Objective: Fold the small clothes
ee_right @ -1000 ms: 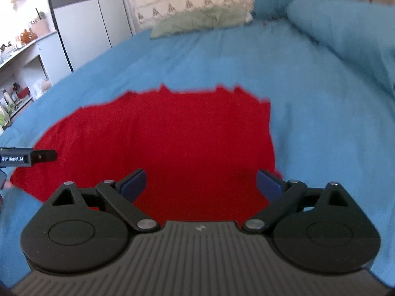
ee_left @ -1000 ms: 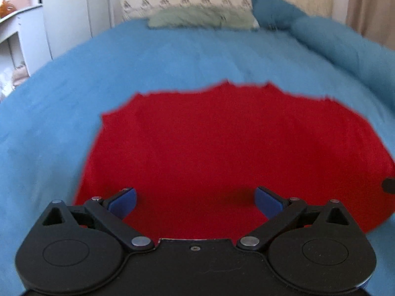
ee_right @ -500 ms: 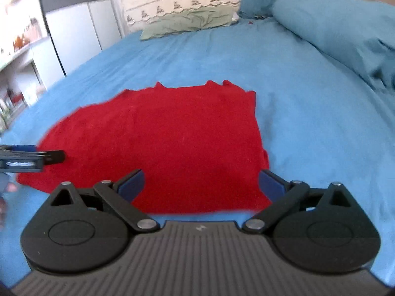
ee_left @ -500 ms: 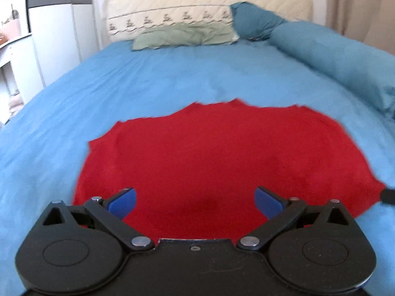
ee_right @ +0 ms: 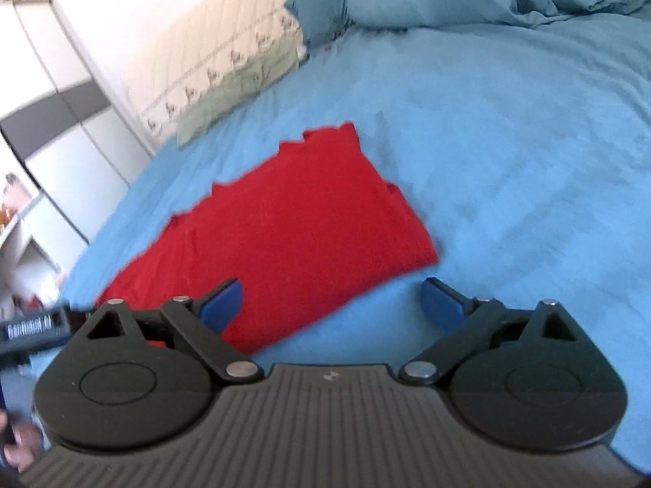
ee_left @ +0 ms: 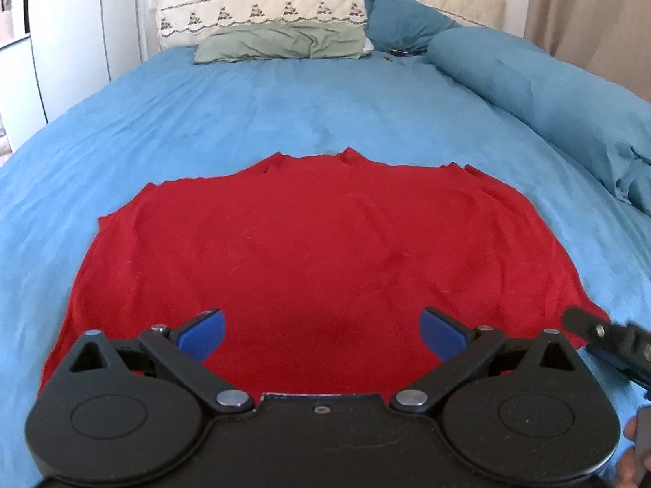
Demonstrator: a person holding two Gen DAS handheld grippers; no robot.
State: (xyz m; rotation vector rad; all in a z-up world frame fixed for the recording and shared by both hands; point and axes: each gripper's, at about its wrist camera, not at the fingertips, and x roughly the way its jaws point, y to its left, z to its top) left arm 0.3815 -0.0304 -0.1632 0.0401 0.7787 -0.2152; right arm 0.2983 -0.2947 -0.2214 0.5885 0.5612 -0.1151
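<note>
A red garment (ee_left: pixel 317 252) lies flat on the blue bedspread (ee_left: pixel 285 114), folded into a wide rectangle. My left gripper (ee_left: pixel 321 331) is open and empty, hovering over the garment's near edge. My right gripper (ee_right: pixel 331 299) is open and empty, tilted, over the garment's near right corner (ee_right: pixel 285 236); its left finger is above the red cloth, its right finger above bare bedspread (ee_right: pixel 508 142). The right gripper's tip shows at the lower right of the left wrist view (ee_left: pixel 602 335).
A green pillow (ee_left: pixel 285 42) and a cream headboard (ee_left: pixel 325 4) lie at the far end. A rolled blue duvet (ee_left: pixel 549 89) runs along the right side. A white and grey wardrobe (ee_left: pixel 69 32) stands at the left.
Both grippers have pulled back and up from the garment, so more of it and the bed shows. The right gripper has rolled and swung towards the garment's right corner.
</note>
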